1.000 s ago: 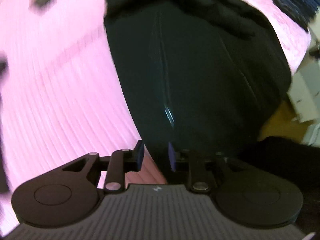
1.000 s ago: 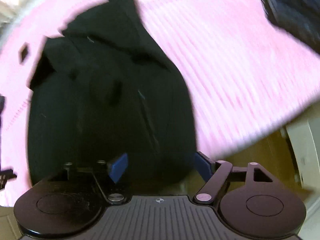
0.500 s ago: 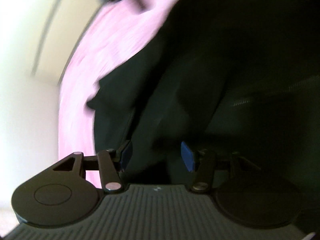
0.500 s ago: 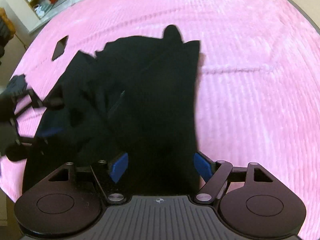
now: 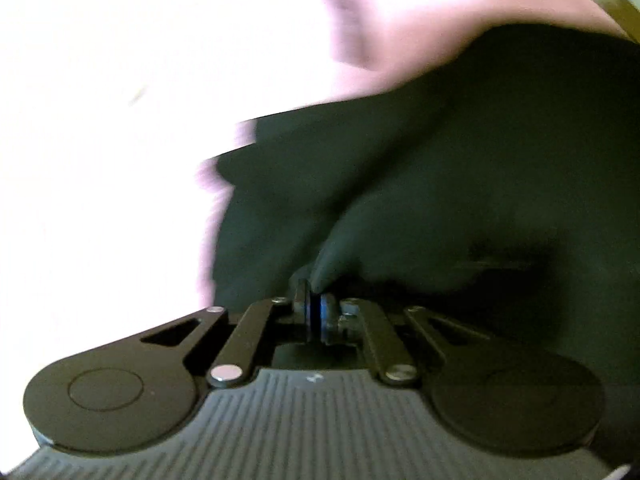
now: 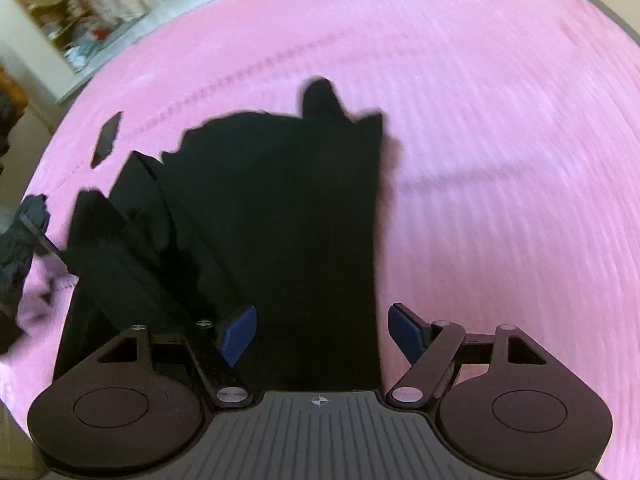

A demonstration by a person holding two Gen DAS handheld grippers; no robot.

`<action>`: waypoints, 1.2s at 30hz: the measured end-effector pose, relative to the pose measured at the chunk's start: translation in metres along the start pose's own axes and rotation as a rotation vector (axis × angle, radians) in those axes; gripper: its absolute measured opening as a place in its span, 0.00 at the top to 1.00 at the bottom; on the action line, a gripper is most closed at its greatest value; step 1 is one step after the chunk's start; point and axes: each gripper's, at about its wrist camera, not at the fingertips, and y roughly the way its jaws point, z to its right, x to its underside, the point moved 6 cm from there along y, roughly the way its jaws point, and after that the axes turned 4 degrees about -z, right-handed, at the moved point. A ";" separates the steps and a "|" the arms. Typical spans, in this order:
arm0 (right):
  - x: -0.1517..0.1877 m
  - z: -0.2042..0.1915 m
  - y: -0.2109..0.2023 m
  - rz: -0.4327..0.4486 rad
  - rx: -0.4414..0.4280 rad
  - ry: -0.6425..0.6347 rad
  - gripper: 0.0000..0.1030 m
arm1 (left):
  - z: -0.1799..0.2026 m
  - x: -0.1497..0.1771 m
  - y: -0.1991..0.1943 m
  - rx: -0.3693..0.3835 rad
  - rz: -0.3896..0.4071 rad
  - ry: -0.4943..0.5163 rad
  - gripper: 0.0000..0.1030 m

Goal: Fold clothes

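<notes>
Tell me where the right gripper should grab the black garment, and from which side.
Take the black garment at its straight right edge, near the bottom corner by the open right gripper. Come from the bare pink blanket side: that edge lies flat and single, while the left side is bunched.

Home bedroom, prob.: wide ribbed pink plush bedspread (image 6: 500, 168) fills the scene; far left, cluttered shelf w/ household bits (image 6: 76, 28) against a pale wall.
</notes>
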 end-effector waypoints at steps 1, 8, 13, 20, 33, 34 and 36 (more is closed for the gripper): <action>-0.009 -0.010 0.008 0.011 0.012 -0.046 0.26 | -0.032 0.016 -0.011 -0.055 -0.029 -0.131 0.96; -0.045 -0.112 0.084 0.028 0.133 -0.566 0.27 | -0.182 0.208 -0.066 -0.406 -0.328 -0.968 0.97; -0.039 -0.147 0.145 -0.039 0.211 -0.824 0.27 | -0.165 0.314 -0.071 -0.403 -0.535 -1.369 0.90; -0.064 -0.093 0.074 0.139 0.219 -0.532 0.99 | -0.098 0.279 -0.066 -0.230 -0.545 -1.263 0.82; 0.091 0.166 -0.097 0.139 0.601 0.527 0.83 | -0.123 0.129 0.106 0.061 -0.192 -0.776 0.52; 0.091 0.159 -0.096 0.154 0.591 0.515 0.65 | -0.124 0.126 0.122 0.083 -0.192 -0.745 0.52; 0.083 0.136 -0.089 0.226 0.536 0.464 0.42 | -0.126 0.122 0.150 0.127 -0.197 -0.702 0.52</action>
